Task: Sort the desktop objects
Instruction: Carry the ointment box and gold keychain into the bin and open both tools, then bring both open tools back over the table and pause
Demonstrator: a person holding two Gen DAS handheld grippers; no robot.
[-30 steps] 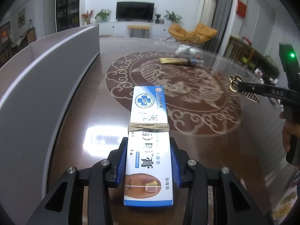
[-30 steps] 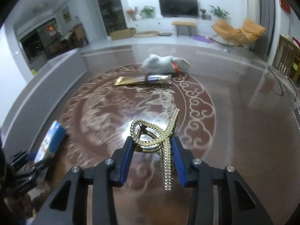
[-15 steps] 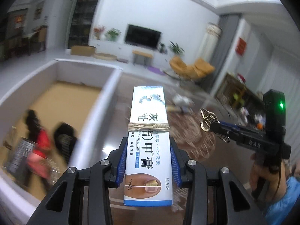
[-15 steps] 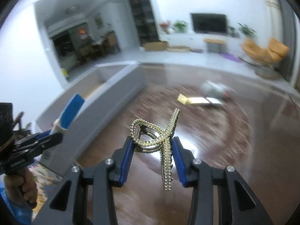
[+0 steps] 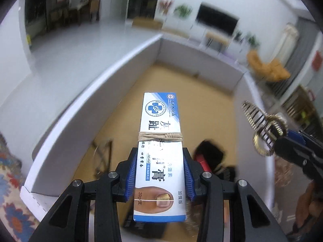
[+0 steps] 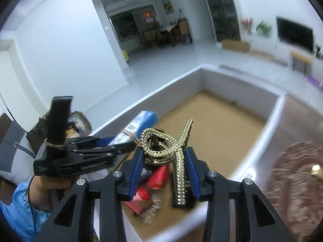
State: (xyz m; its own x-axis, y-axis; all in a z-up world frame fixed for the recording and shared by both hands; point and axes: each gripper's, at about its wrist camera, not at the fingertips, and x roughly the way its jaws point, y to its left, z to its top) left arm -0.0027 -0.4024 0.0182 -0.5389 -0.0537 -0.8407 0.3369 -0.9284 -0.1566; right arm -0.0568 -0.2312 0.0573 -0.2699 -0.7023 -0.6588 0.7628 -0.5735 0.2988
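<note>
My left gripper [image 5: 159,173] is shut on a long white-and-blue cream box [image 5: 160,141] bound with a rubber band, held above the open cardboard box [image 5: 121,74]. My right gripper [image 6: 164,167] is shut on a gold pearl-studded hair claw [image 6: 173,147], also above that box [image 6: 270,113]. In the left wrist view the right gripper [image 5: 282,141] with the hair claw [image 5: 260,121] hangs over the box's right wall. In the right wrist view the left gripper [image 6: 121,144] with the cream box [image 6: 139,123] is at the left, held by a hand [image 6: 46,183] in a blue sleeve.
The box has white walls and a brown floor [image 5: 181,84]. Red and black items [image 6: 157,177] and a clear one lie at its near end. The dark patterned tabletop [image 6: 298,171] lies to the right. A patterned rug [image 5: 10,181] shows at the lower left.
Both grippers swung left from over the tabletop to above the open box, each carrying its object. The box floor now fills the middle of both views.
</note>
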